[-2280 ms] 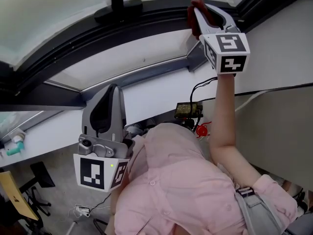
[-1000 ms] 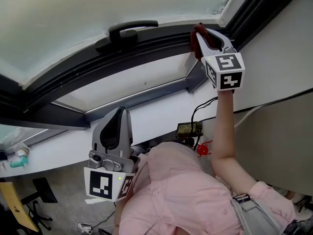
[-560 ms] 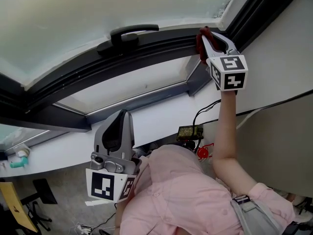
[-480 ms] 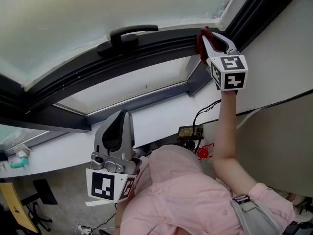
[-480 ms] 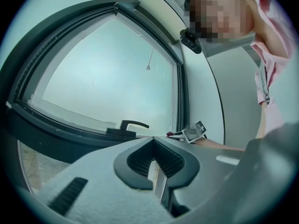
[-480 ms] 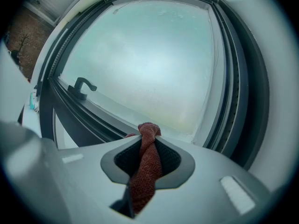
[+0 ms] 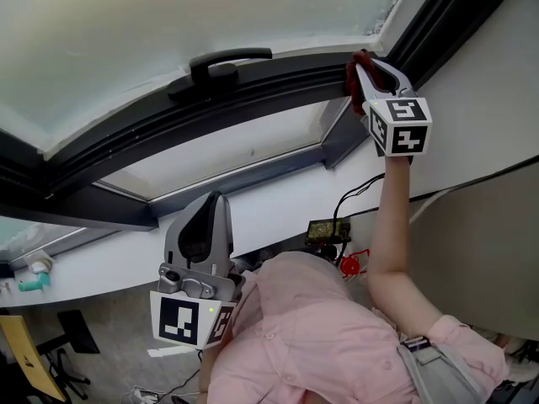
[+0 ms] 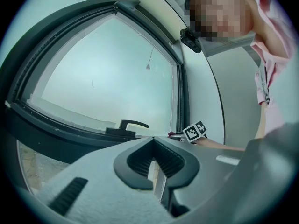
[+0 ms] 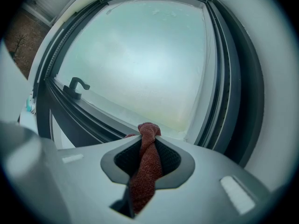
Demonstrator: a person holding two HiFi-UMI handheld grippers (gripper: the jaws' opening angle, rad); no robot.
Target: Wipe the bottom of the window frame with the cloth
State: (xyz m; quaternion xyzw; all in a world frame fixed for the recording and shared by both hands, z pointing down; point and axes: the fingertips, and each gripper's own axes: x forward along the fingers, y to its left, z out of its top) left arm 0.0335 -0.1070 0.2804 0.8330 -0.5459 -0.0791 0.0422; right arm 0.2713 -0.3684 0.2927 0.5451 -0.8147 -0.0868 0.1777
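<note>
Cloth (image 9: 144,169), rust-red and coarse-woven, sits pinched between the jaws of our right gripper (image 7: 362,64). The jaws are clamped tight on it, and a bunched knot of it pokes out past the tips. In the head view that gripper is up at 1 o'clock with our arm stretched out. There the knot lies against the dark bottom rail of the window frame (image 7: 253,87), right in the corner where the rail meets the upright side member.

In the right gripper view we see the frosted pane (image 9: 140,59) filling 12 o'clock. The black window handle (image 9: 77,85) shows at 9 o'clock, on the same rail and well apart from the cloth.

Our left gripper (image 7: 209,202) hangs low at 7 o'clock in the head view, close against our pink shirt (image 7: 312,335). Its jaws are pressed together at the tips with nothing between them. It points up toward the window and is well apart from the frame.

Toward 4 o'clock of centre in the head view, a small device (image 7: 326,229) with a black cable (image 7: 354,194) sits by the white wall (image 7: 278,194) under the window.
</note>
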